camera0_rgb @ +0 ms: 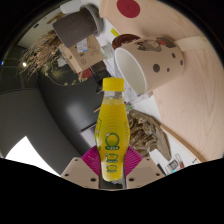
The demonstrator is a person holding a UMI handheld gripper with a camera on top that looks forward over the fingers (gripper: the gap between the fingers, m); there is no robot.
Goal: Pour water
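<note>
A yellow bottle (112, 125) with a yellow cap and a green-and-white label stands upright between my fingers. My gripper (113, 158) is shut on the bottle, the pink pads (92, 158) pressing its lower body from both sides. Beyond the bottle a white cup with brown dots (150, 62) lies tilted, its open mouth facing toward me and to the left. The bottle's cap reaches about the level of the cup's lower rim.
A dark round table surface (60, 110) spreads to the left. A white box with a red dot (125, 12) stands behind the cup. Straw-like clutter (145, 128) lies right of the bottle, and a wooden block with a white panel (75, 45) stands at the back left.
</note>
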